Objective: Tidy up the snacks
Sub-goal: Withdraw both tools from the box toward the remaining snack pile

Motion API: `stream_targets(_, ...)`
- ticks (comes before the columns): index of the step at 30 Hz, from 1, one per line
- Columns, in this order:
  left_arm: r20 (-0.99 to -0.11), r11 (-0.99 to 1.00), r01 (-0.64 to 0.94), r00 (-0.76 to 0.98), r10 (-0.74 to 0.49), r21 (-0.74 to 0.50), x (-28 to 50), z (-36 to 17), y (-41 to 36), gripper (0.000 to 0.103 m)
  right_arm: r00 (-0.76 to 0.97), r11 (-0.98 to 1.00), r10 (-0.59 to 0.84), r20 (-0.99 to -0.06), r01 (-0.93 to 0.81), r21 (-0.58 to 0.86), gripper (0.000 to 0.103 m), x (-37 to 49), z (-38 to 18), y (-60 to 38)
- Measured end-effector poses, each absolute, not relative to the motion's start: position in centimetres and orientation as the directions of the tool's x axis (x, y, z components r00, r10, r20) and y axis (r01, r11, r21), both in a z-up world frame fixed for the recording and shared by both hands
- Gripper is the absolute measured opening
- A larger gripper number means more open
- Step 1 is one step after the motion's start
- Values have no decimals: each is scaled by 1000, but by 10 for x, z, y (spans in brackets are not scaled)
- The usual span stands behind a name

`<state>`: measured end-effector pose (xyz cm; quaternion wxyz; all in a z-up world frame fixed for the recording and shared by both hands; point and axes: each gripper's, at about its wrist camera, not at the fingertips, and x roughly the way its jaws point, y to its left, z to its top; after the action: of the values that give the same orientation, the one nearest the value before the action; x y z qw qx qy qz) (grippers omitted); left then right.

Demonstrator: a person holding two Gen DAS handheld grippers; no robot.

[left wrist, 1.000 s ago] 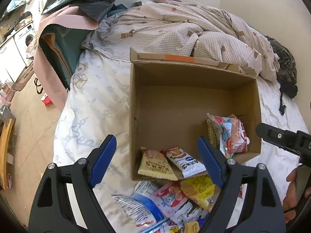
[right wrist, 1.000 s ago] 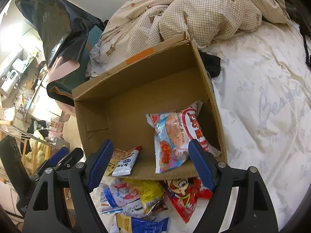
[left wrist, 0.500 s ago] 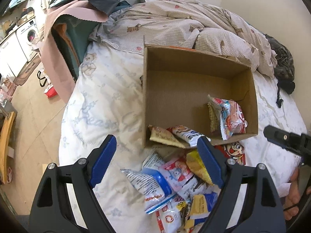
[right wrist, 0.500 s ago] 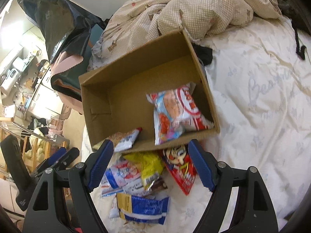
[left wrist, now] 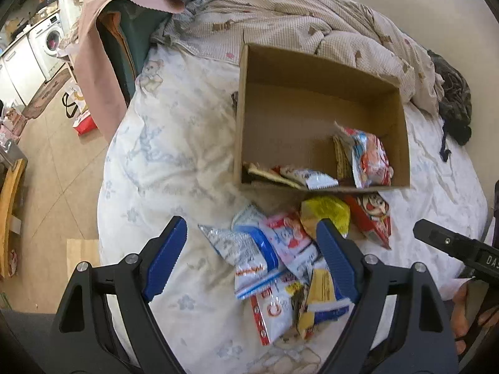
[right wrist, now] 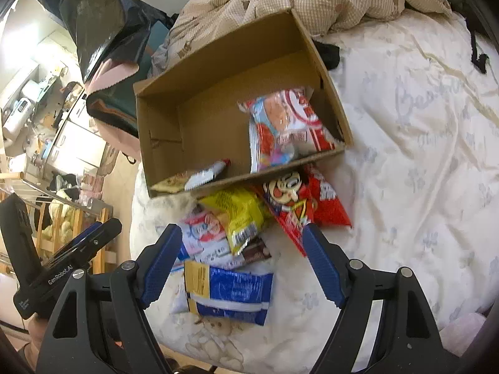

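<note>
Since the earlier frames both grippers have pulled back from the cardboard box [left wrist: 321, 93], so it now sits farther off and the whole loose snack pile shows on the bed sheet [left wrist: 174, 155]. Left gripper [left wrist: 252, 258] jaws spread wide, holding nothing, hovering over the pile's left part. Right gripper [right wrist: 241, 263] likewise wide open and empty, above the blue-and-yellow packet [right wrist: 227, 293].

Box contents same as before: red-and-blue snack bag [right wrist: 283, 127] leans against the right wall, white wrapper [right wrist: 205, 176] and a tan packet [right wrist: 168, 184] lie at the near edge. Rest of the box floor bare cardboard.

Outside, pile touches the box's near wall: yellow bag [right wrist: 240, 215], red cartoon-face bag [right wrist: 296, 202] partly under the box edge, pink-white packet [left wrist: 290, 240], silver-blue packet [left wrist: 246, 255].

Room: open sheet to the right of the pile and box in the right wrist view, and to the left in the left wrist view. Rumpled checked quilt [left wrist: 312, 28] presses against the box's far side. Bed edge drops to the floor [left wrist: 59, 171] on the left.
</note>
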<state>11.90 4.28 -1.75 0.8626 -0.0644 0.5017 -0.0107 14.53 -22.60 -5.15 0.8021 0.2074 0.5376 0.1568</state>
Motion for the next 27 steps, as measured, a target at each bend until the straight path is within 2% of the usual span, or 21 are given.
stream_targets(12, -889, 991, -72, 453, -67, -112, 113, -30, 42, 83, 242, 836, 533, -811, -7, 548, 82, 133, -78, -210)
stream_targets(23, -897, 973, -192, 441, -33, -130, 119, -35, 68, 83, 131, 797, 584, -801, 96, 596, 82, 142, -114, -198)
stream_targets(27, -906, 966, -216, 421, -37, -140, 122, -39, 73, 83, 58, 819, 564, -824, 89, 567, 82, 145, -130, -182)
